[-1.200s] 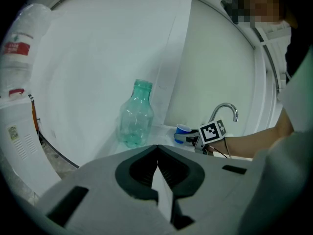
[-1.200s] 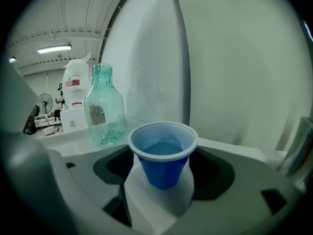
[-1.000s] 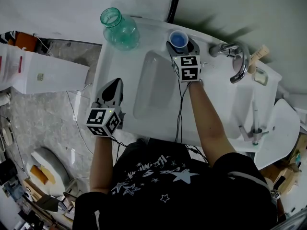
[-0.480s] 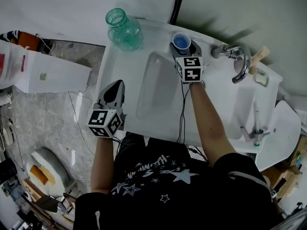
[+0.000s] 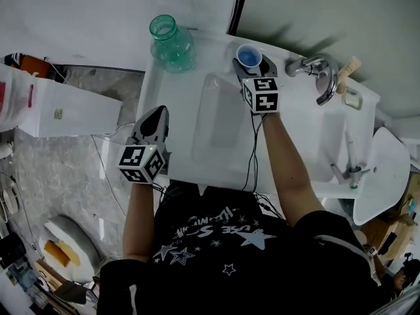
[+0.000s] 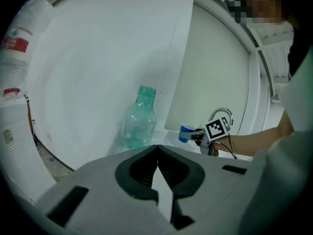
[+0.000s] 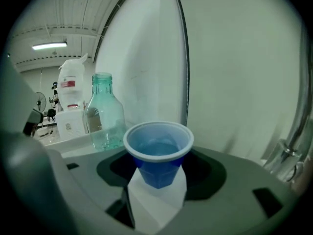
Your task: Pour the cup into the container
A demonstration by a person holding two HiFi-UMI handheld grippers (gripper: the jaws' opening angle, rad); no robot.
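cup [image 5: 248, 56]: blue liquid, blue wall, pale rim | bottle [image 5: 170, 41]: green, sink's [image 5: 164, 87] back-left corner | right gripper [image 5: 250, 62] clamps cup | left gripper [image 5: 157, 113] jaws together

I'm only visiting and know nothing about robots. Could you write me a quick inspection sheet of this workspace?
Surface: white sink counter with a shallow basin.
Job's things: blue cup, upright with liquid inside, at the back edge; green bottle, uncapped, at the back left corner.
Clutter: faucet; wooden handle beside it.
Grippers: left gripper shut, empty, over the counter's left edge; right gripper clamped on the cup.
Cables: black cable along the right forearm.
Surroundings: white box and stone floor at left.
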